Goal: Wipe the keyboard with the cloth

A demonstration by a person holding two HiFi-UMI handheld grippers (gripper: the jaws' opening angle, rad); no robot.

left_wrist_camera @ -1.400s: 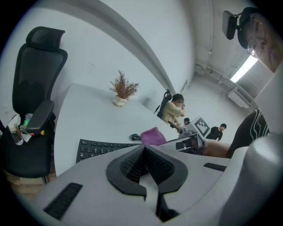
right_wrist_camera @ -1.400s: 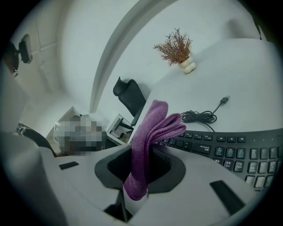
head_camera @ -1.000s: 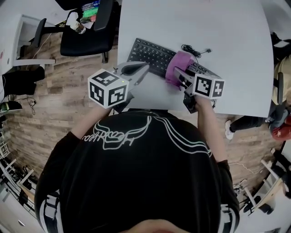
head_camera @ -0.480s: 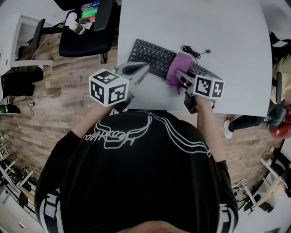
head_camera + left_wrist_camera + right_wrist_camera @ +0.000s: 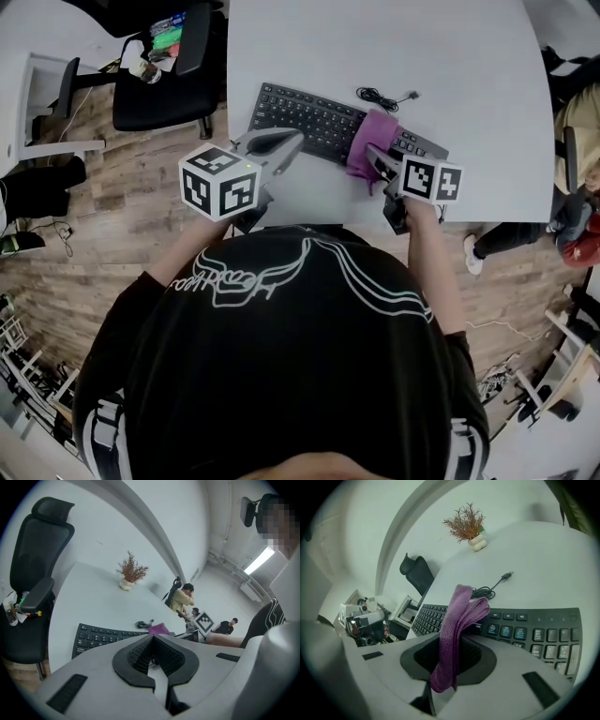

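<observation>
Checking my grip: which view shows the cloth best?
Right gripper view: the purple cloth hangs mid-frame, pinched in the right gripper. Head view shows it draped over the keyboard; left gripper view catches only a corner.

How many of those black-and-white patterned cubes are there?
2: one cube on the left gripper, near the keyboard; another cube on the right gripper, which holds the purple cloth.

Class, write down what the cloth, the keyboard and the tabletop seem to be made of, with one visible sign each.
Cloth: soft purple textile, probably knit or microfibre; it folds, droops and shows a fine ribbed texture.
Keyboard: likely matte black plastic; moulded keys with printed legends, little shine.
Tabletop: smooth pale surface, perhaps laminate; no grain shows, so uncertain.
</observation>
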